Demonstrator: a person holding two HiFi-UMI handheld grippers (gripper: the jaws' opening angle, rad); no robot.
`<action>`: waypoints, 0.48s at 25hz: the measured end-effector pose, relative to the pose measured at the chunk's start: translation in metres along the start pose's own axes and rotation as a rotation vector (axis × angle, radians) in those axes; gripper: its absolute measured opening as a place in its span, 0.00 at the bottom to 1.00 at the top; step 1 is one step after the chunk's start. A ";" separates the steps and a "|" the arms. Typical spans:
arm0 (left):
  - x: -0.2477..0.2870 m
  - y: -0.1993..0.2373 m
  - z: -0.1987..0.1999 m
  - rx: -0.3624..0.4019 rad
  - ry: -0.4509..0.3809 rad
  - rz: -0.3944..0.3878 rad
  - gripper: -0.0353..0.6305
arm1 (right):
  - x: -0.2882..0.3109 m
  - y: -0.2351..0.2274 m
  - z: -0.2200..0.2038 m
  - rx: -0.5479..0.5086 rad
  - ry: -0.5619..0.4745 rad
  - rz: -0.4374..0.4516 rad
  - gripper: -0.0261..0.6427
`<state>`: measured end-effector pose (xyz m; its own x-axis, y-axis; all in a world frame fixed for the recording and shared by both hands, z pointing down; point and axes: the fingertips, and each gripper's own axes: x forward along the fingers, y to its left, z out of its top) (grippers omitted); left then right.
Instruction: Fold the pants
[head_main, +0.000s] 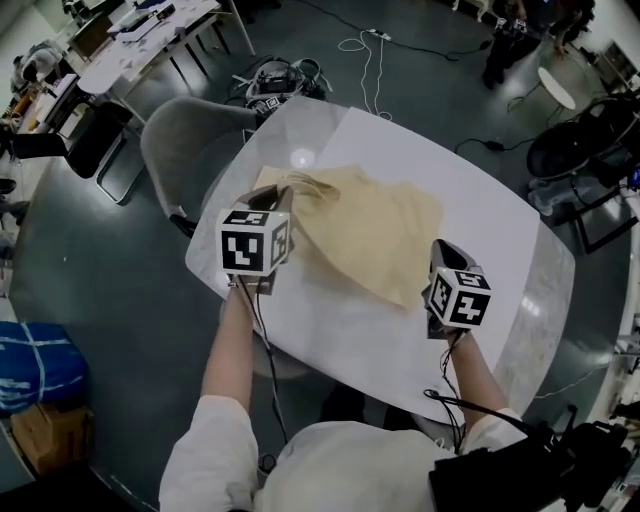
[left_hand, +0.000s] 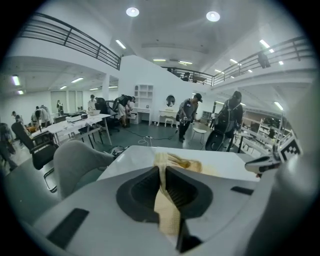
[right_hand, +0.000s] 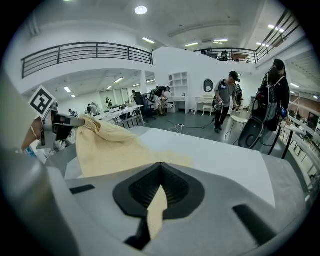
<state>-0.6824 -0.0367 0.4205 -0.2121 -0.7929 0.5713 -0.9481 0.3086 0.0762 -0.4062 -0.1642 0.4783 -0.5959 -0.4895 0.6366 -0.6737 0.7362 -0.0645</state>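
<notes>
Head view: fold in hand on pale yellow pants (head_main: 375, 235), spread across the middle of the white table (head_main: 520, 310), one end raised near the left edge.

Clenched on that raised end, the left gripper (head_main: 283, 200); in the left gripper view, a band of cloth pinched between nearly closed jaws and trailing out behind them. Clamped on another corner toward the near right edge of the table, the right gripper (head_main: 441, 255); in the right gripper view, a thin flap nipped between jaws closed down to the thickness of the fabric. Nothing else held or touched by either.

To do the step well: keep both grips firm and carry the two held corners together at matching height, for a taut, straight edge without sag in the middle. Bring that edge squarely over to meet the opposite edge of the pants, lower it flat, and release only after laying cloth on cloth. Avoid dragging the lower layer toward the near edge of the table; soft and light by the look of it, so probably quick to bunch.
</notes>
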 end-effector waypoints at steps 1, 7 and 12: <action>-0.001 0.013 -0.001 -0.019 0.000 0.022 0.10 | 0.004 0.003 -0.001 0.002 0.004 0.002 0.03; 0.018 0.106 -0.075 -0.198 0.068 0.277 0.29 | 0.016 0.010 -0.015 0.024 0.036 0.005 0.03; 0.016 0.108 -0.093 -0.246 0.023 0.247 0.32 | 0.018 0.004 -0.029 0.039 0.064 -0.013 0.03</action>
<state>-0.7664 0.0327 0.5135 -0.4204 -0.6670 0.6151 -0.7826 0.6096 0.1262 -0.4070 -0.1565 0.5114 -0.5588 -0.4667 0.6856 -0.6983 0.7107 -0.0854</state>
